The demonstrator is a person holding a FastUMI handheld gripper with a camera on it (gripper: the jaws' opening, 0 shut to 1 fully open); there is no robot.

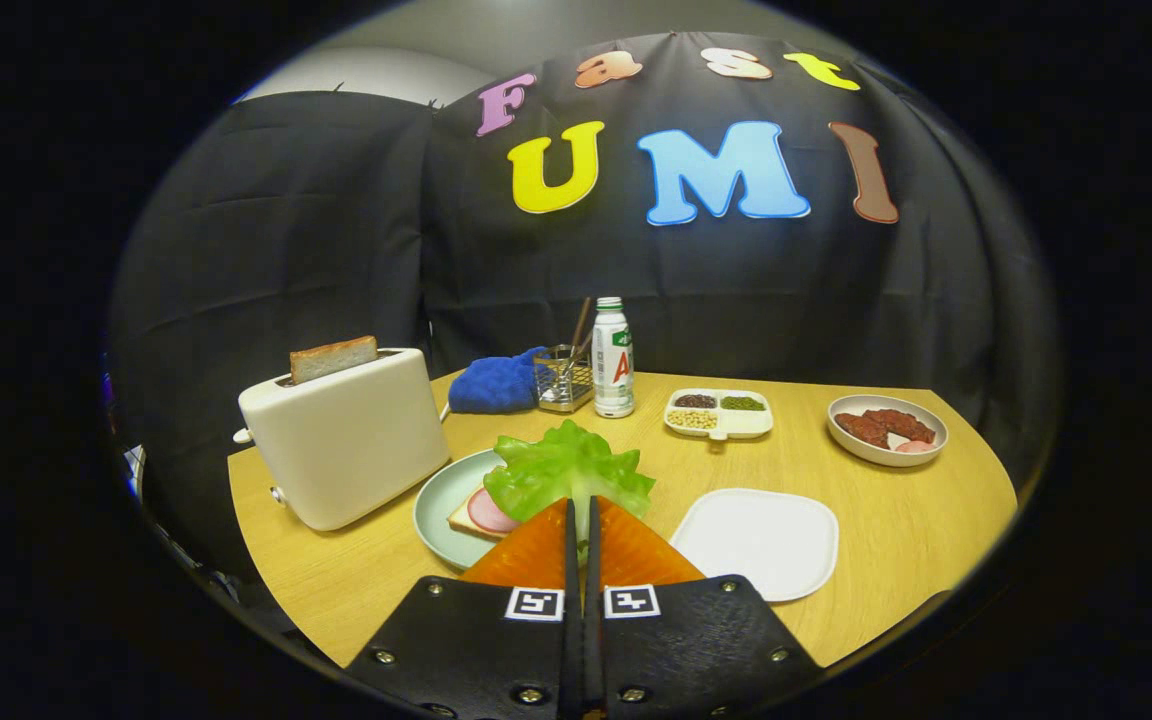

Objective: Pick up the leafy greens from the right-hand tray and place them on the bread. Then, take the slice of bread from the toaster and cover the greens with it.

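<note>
One gripper [581, 515], its two fingers pinched close on one leaf of leafy greens [568, 467]. Beneath the leaf sits one plate [433, 500] bearing one slice of bread [463, 521] with one round of ham [487, 511]. Left of the fingers: one toaster [346, 435] with one toast slice [333, 357]. Right: one white tray [761, 540]. Beyond: one bottle [613, 358], one blue cloth [498, 384], one wire holder [564, 378], one divided dish [719, 412], one bowl [886, 429].

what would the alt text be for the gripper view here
The hand-held gripper is shut on a lettuce leaf, held over a plate that has bread topped with a pink slice. On the wooden table, a toaster with toast stands beside the plate, and a white tray lies on the other side.
</note>
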